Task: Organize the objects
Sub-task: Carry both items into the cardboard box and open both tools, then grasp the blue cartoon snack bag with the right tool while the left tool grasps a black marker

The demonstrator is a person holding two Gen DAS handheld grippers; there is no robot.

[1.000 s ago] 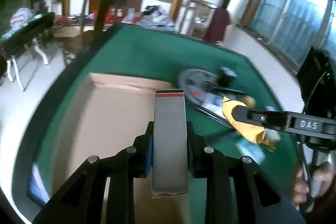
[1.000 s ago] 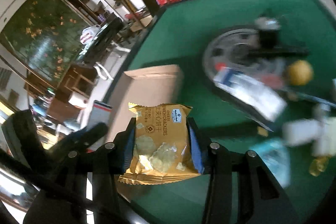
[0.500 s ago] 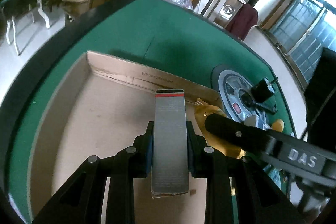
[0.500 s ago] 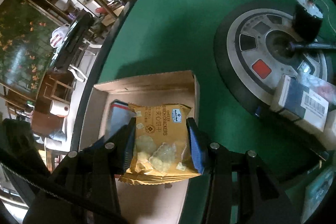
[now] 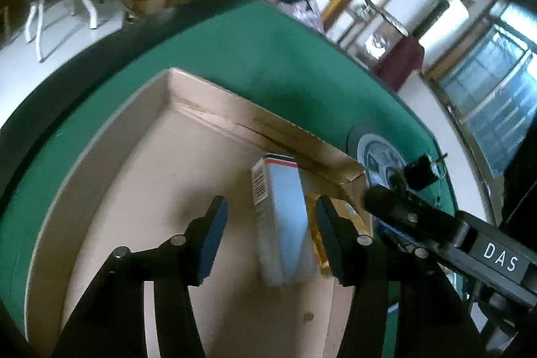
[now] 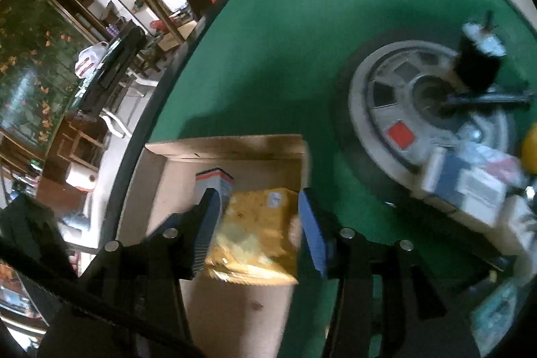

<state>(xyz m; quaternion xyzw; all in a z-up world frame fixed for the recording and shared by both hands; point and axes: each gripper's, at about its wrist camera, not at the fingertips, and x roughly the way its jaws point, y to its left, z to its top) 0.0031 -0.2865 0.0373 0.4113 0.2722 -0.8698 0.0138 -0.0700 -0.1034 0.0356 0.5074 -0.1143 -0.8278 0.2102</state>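
Green felt covers the surface [image 5: 268,62], and behind it I see wooden shelving and a barred window. On the felt sits my open cardboard box [image 5: 188,109], shallow and plain. My left gripper [image 5: 270,234] hangs over the box's inside, pointing down into it, and its fingers [image 5: 211,234] are opening: the grey carton [image 5: 285,223] with the red stripe at its far end lies between them, clear of both pads, tilted near the box's far right corner. Just right of the carton I see a strip of the yellow packet [image 5: 315,223]. From the right wrist view, my right gripper [image 6: 255,230] is over the same corner, and its fingers [image 6: 312,230] are opening too; the yellow packet [image 6: 258,237] is between them, blurred, and I cannot tell whether the pads press on it. The grey carton [image 6: 214,180] shows just beyond the left finger, inside the box [image 6: 235,145]. Off to the right on the felt lies a round grey disc [image 6: 386,109] with a red patch, a black object [image 6: 476,66] standing at its far edge and a pile of small boxes [image 6: 470,183] lying over its near edge. A yellow ball [image 6: 530,150] shows at the frame's right edge.
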